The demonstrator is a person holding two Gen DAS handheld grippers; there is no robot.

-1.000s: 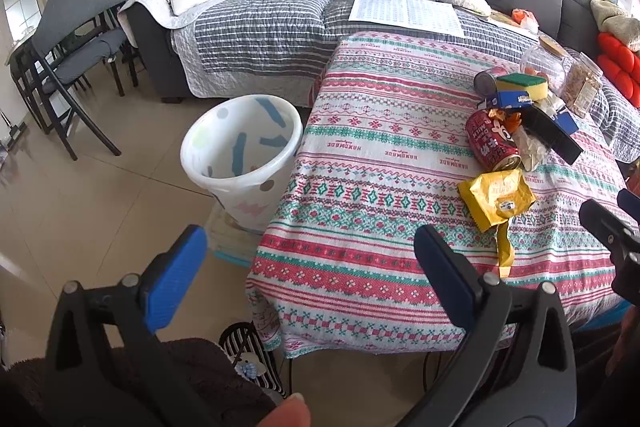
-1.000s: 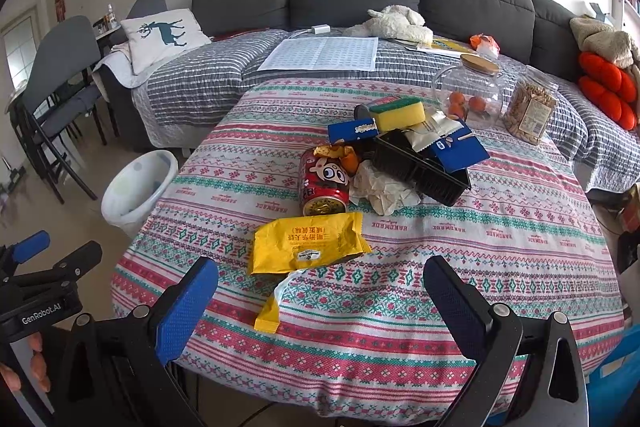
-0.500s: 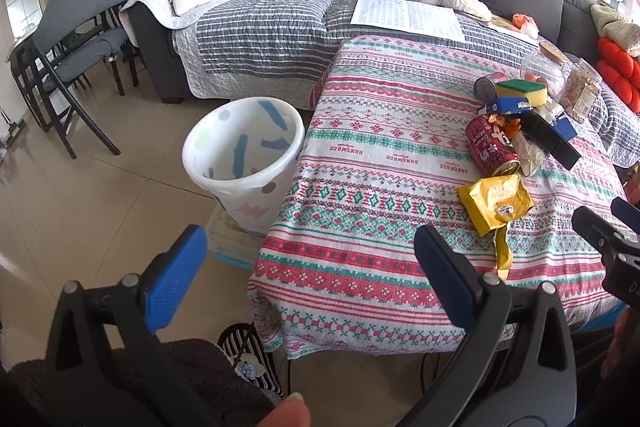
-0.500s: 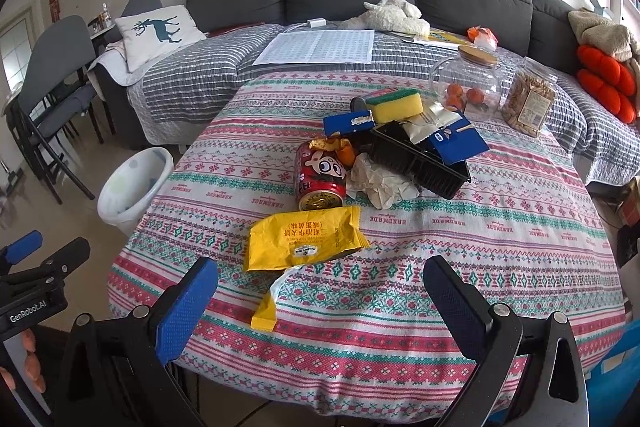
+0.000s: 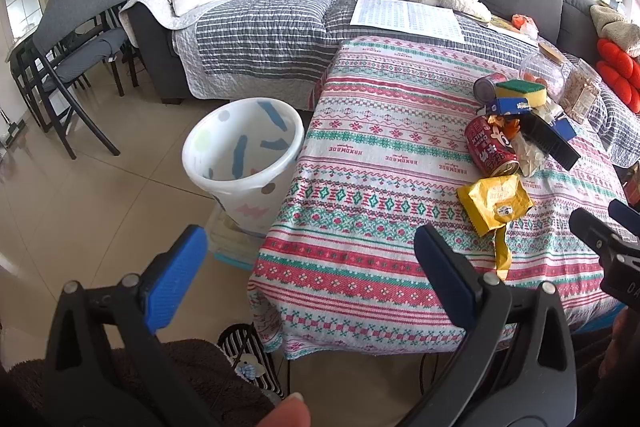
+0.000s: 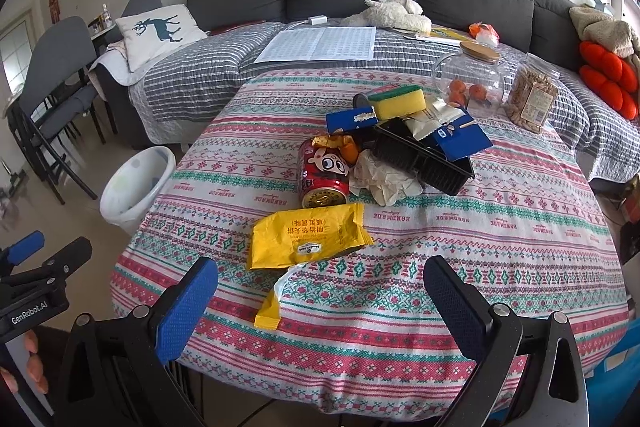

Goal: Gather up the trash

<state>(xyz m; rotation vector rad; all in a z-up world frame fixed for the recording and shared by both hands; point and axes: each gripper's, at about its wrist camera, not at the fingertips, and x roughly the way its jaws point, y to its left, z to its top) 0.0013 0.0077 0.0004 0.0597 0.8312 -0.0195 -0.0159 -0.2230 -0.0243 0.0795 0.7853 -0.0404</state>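
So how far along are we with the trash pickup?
Barely started. The bin beside the table looks empty, and both the left gripper and right gripper are open and hold nothing. The yellow wrapper, red can, crumpled paper and black tray remain on the table.

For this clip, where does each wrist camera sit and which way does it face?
Left wrist: on the left gripper, off the table's left corner, facing the white patterned bin; a fingertip shows.
Right wrist: on the right gripper, at the near edge, facing the yellow snack wrapper; fingers show bottom left.
Shared: bin, wrapper, red drink can.
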